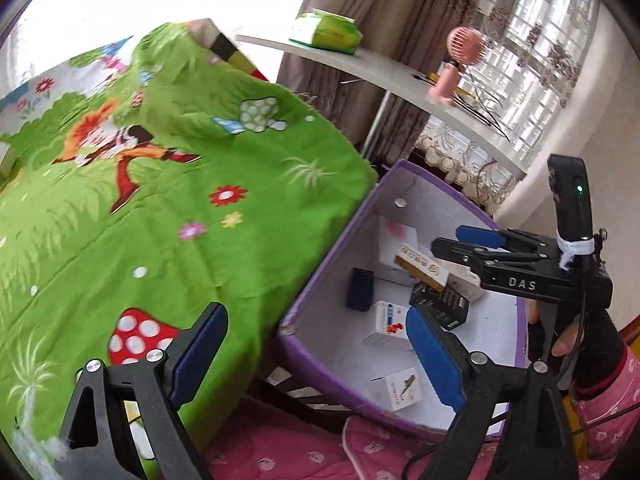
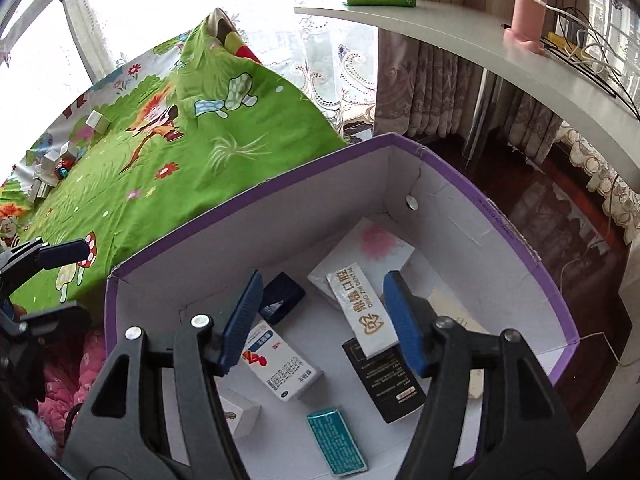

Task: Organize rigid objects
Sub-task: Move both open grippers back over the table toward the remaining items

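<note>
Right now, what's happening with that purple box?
A person is sorting small boxes off the bed into the purple box, a set of tongs in each hand. The right tongs hover open inside it, above the white dental box, gripping nothing. The left tongs are open and empty at the box's edge. A few small boxes remain on the bed.

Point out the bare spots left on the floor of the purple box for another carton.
Inside the purple box, bare floor lies along the right wall past the black carton, and in the far left corner behind the dark blue box. The middle is crowded: the white dental carton lies on top of others.
</note>
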A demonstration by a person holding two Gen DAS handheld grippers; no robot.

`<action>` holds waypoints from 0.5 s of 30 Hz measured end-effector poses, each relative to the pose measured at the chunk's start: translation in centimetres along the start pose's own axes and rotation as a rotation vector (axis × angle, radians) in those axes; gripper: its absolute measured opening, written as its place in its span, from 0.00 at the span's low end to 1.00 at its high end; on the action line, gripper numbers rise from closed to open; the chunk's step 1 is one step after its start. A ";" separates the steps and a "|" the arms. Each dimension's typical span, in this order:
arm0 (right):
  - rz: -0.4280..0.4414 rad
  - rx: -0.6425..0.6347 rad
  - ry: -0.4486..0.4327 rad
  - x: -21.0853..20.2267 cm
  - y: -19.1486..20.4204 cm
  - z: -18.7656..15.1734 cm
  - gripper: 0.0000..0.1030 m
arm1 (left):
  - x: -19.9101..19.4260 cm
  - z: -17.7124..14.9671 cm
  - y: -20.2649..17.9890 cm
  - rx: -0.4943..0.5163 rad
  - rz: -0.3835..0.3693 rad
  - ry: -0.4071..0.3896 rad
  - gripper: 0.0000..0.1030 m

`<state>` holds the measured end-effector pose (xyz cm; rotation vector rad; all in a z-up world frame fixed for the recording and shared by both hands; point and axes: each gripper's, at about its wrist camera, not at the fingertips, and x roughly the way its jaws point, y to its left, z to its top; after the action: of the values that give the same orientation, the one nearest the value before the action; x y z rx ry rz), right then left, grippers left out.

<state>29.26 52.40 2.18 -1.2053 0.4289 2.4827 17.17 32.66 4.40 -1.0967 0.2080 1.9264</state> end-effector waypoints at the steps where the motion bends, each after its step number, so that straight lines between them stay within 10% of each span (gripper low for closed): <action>1: 0.015 -0.005 0.005 0.3 0.6 0.1 0.66 | -0.7 -0.3 1.8 -0.039 0.023 -0.015 0.90; 15: 0.224 -0.245 -0.023 3.9 16.4 6.1 0.80 | -13.5 -6.5 24.8 -0.497 0.408 -0.226 1.00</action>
<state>15.72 40.95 4.66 -1.2798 0.2717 2.8050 5.30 6.26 4.34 -1.2023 -0.2020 2.5372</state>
